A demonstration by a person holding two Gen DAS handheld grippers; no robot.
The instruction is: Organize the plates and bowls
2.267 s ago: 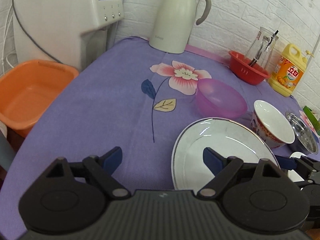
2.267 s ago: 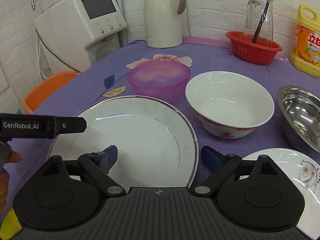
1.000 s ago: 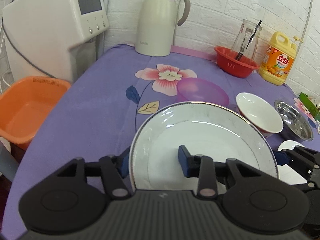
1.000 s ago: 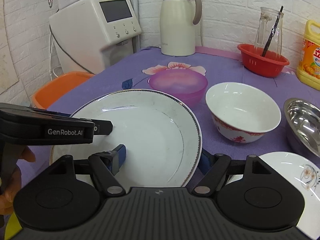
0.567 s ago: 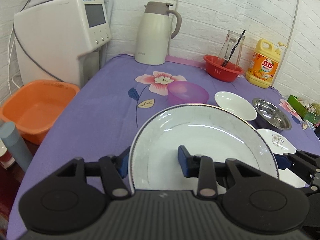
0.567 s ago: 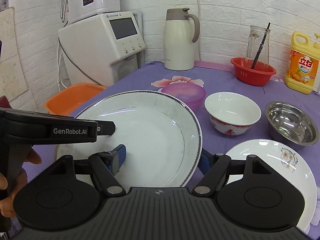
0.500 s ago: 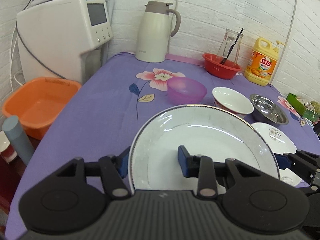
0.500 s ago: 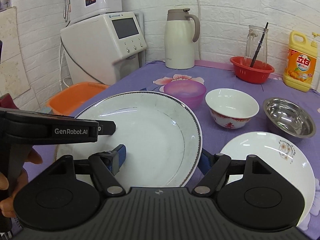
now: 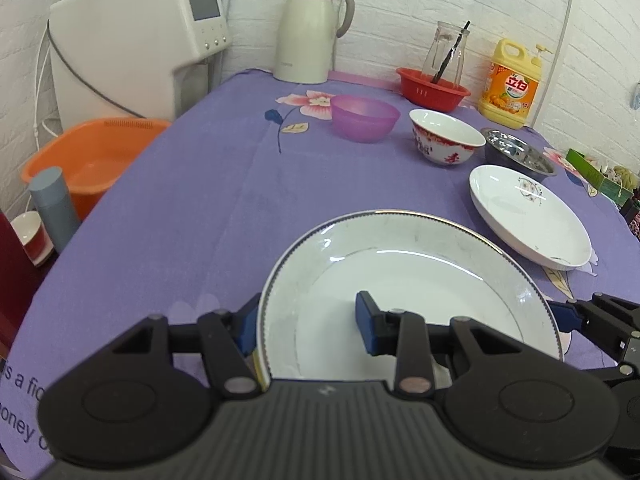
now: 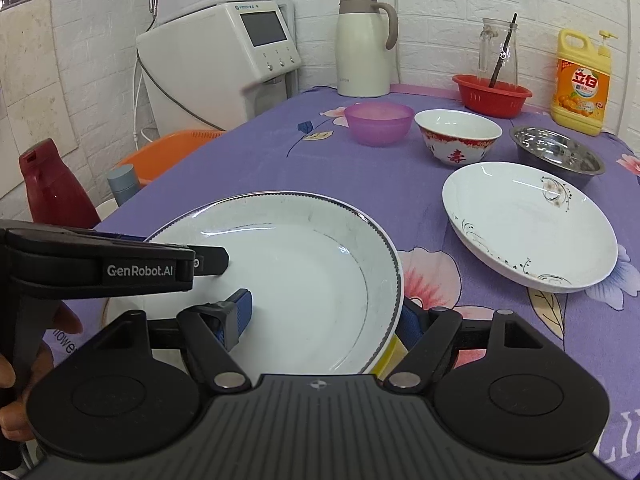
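Observation:
A large white plate with a grey rim (image 9: pixel 420 276) (image 10: pixel 304 264) hangs over the near part of the purple tablecloth (image 9: pixel 180 208). My left gripper (image 9: pixel 306 322) is shut on its left rim, and my right gripper (image 10: pixel 324 316) is shut on its right rim. Further right lies a second white plate with a flower pattern (image 9: pixel 528 216) (image 10: pixel 528 224). Behind it, in a row, stand a purple bowl (image 9: pixel 364 116) (image 10: pixel 378 122), a red-and-white bowl (image 9: pixel 446 140) (image 10: pixel 456 136) and a steel bowl (image 9: pixel 518 152) (image 10: pixel 556 154).
At the back stand a cream jug (image 9: pixel 308 28), a white dispenser (image 9: pixel 132 40), a red basket with a glass jar (image 9: pixel 432 88) and a yellow detergent bottle (image 9: pixel 512 84). An orange basin (image 9: pixel 88 156), a grey bottle (image 9: pixel 52 204) and a red bottle (image 10: pixel 52 184) sit off the left edge.
Both grippers closed on the large plate's rims, lifted it and carried it back toward the near edge. The bowls and the flowered plate now lie farther ahead.

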